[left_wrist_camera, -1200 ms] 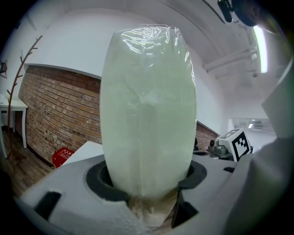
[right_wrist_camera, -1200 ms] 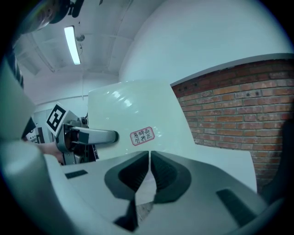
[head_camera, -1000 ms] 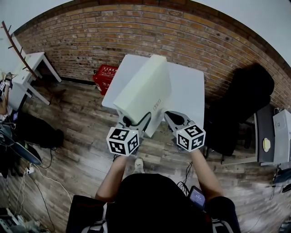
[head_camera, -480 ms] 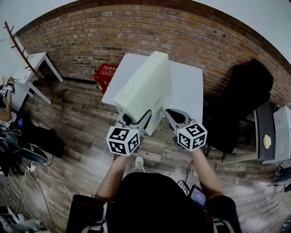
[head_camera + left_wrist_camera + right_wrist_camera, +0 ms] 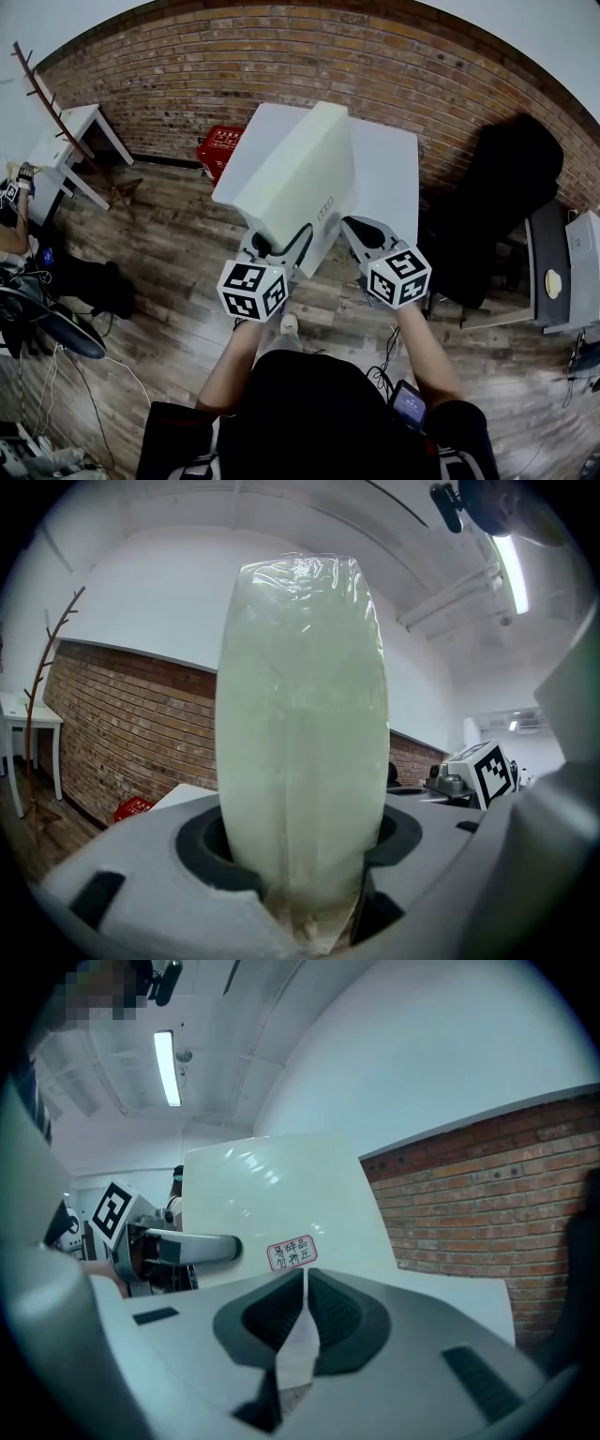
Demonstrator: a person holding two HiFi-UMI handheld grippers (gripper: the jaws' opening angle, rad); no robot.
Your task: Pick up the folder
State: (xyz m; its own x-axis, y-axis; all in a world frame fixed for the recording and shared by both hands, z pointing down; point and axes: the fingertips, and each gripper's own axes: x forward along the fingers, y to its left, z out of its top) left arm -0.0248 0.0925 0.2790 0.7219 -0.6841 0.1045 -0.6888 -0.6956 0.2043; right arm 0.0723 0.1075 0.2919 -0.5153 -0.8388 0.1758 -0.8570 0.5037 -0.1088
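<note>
A thick white folder (image 5: 295,183) hangs in the air, tilted over the near edge of the white table (image 5: 389,173). My left gripper (image 5: 281,246) is shut on its wide near end, and the left gripper view shows the pale plastic-wrapped folder (image 5: 302,733) filling the gap between the jaws of the left gripper (image 5: 305,850). At the folder's right edge, my right gripper (image 5: 356,232) is shut on a thin cover. In the right gripper view the right gripper (image 5: 305,1309) pinches a thin white sheet, with the folder's broad face (image 5: 281,1204) and its red label beyond.
A brick wall runs behind the table. A red basket (image 5: 217,150) sits on the wooden floor to its left. A black chair (image 5: 506,202) stands close on the right. A small white table (image 5: 67,139) and cables lie at far left.
Both grippers and the folder have moved together a little up and away from me; the grips look unchanged.
</note>
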